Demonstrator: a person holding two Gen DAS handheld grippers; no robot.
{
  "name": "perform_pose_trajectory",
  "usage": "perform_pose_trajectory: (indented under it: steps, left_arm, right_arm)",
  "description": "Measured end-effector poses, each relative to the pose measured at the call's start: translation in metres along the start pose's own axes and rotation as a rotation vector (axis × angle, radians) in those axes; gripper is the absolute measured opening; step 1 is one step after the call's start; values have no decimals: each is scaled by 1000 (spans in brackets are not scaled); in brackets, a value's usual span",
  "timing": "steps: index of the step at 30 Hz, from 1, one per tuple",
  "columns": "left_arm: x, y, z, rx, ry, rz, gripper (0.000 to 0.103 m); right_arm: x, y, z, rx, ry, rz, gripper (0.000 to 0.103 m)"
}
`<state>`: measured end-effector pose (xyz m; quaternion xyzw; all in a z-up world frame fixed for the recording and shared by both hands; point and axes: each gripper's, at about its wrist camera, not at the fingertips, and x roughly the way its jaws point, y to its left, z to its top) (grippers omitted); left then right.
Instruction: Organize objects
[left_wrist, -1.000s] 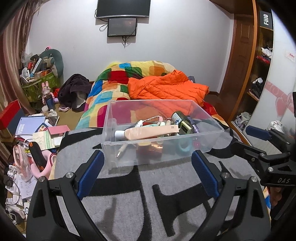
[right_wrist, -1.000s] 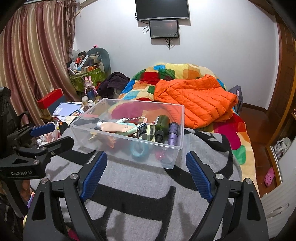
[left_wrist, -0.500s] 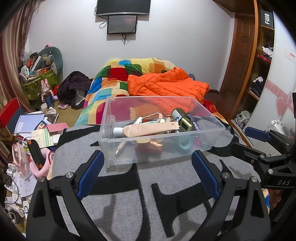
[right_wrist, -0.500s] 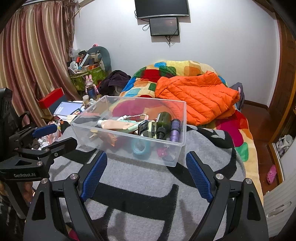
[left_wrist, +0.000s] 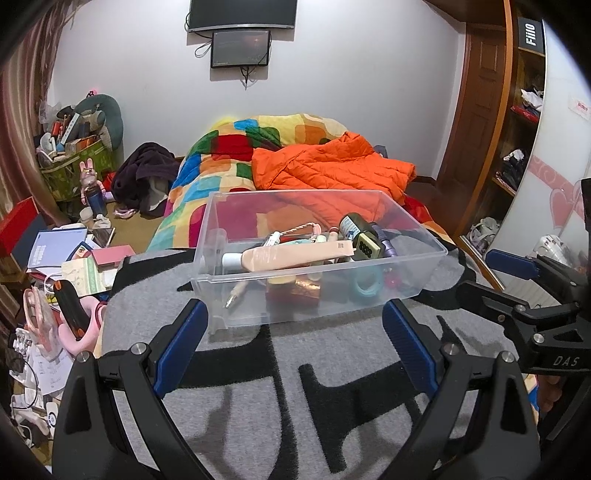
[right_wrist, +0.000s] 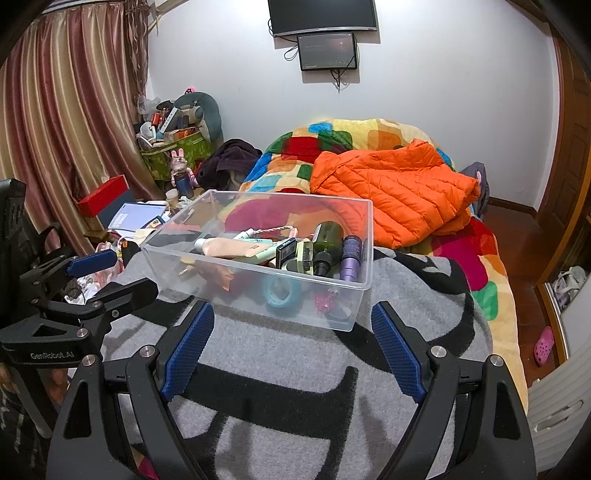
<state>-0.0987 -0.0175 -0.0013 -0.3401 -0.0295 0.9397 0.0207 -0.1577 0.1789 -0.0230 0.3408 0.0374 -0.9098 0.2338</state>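
Note:
A clear plastic box (left_wrist: 218, 295) (right_wrist: 354, 306) stands on a grey and black blanket (left_wrist: 280, 369) (right_wrist: 295, 376). It holds several toiletries: a peach tube (left_wrist: 295, 254) (right_wrist: 229, 247), a dark green bottle (right_wrist: 327, 240) (left_wrist: 354, 225), a purple bottle (right_wrist: 350, 258), a teal tape roll (left_wrist: 367, 286) (right_wrist: 282, 291). My left gripper (left_wrist: 295, 339) is open and empty just in front of the box; it also shows in the right wrist view (right_wrist: 110, 273). My right gripper (right_wrist: 291, 339) is open and empty in front of the box, also seen in the left wrist view (left_wrist: 506, 277).
An orange down jacket (left_wrist: 332, 166) (right_wrist: 391, 188) lies on a multicoloured quilt (left_wrist: 221, 155) behind the box. Books, boxes and clutter (left_wrist: 66, 258) cover the floor at left. A wooden wardrobe (left_wrist: 517, 129) stands at right, curtains (right_wrist: 55, 129) at left.
Both grippers have risen and tilted slightly, so the box sits a little lower and nearer in view. Both stay open and empty. The box has not moved.

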Motion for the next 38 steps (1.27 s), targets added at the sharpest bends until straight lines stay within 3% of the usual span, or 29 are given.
perform_pose_trajectory:
  steps: [38]
  left_arm:
    - [-4,-2,0,-13,2,-41,97]
  right_arm:
    - [-2,1,2,3,2,8,85]
